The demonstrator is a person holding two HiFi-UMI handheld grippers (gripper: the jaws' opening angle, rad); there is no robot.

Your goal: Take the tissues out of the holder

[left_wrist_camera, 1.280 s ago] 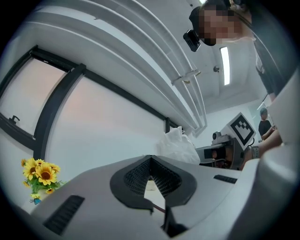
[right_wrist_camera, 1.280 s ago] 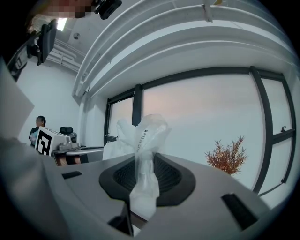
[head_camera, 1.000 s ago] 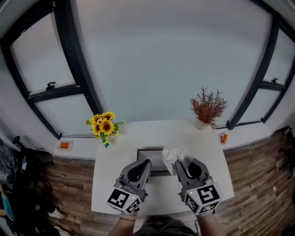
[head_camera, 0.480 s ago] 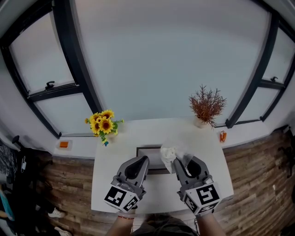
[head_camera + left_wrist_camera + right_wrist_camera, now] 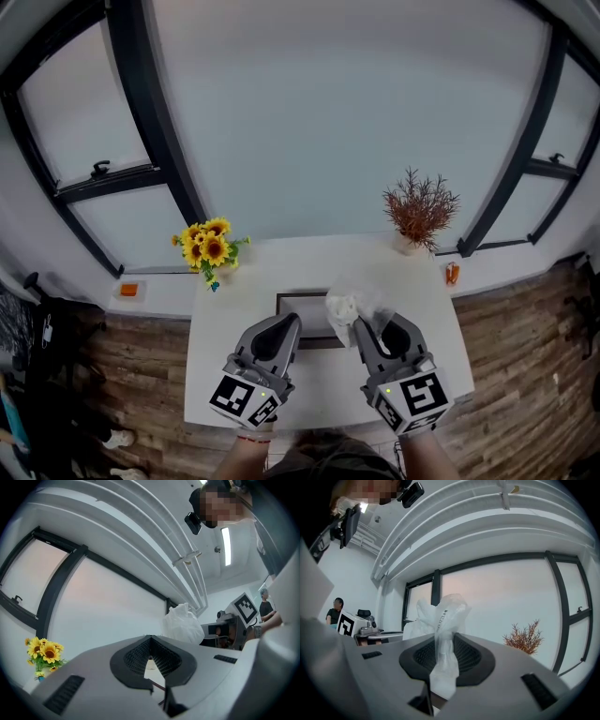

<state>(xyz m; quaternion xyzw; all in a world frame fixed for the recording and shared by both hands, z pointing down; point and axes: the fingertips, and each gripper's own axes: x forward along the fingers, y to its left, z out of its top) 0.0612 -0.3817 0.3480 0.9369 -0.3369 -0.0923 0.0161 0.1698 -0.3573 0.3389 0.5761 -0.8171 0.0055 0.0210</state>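
On the white table lies the holder, a flat dark-rimmed rectangular tray, partly hidden behind both grippers. My right gripper is shut on a crinkled white plastic-wrapped tissue pack and holds it above the holder's right end. In the right gripper view the tissue pack sticks up between the pads of the right gripper. My left gripper hovers over the holder's near left edge. In the left gripper view the left gripper has its tips together with nothing between them, and the tissue pack shows to its right.
A bunch of sunflowers stands at the table's far left corner and a dried reddish plant in a pot at the far right. Small orange items lie on the window sill. Dark window frames rise behind the table.
Almost nothing has changed. The right gripper still grips the tissue pack, now slightly farther from me. The left gripper has shifted a little.
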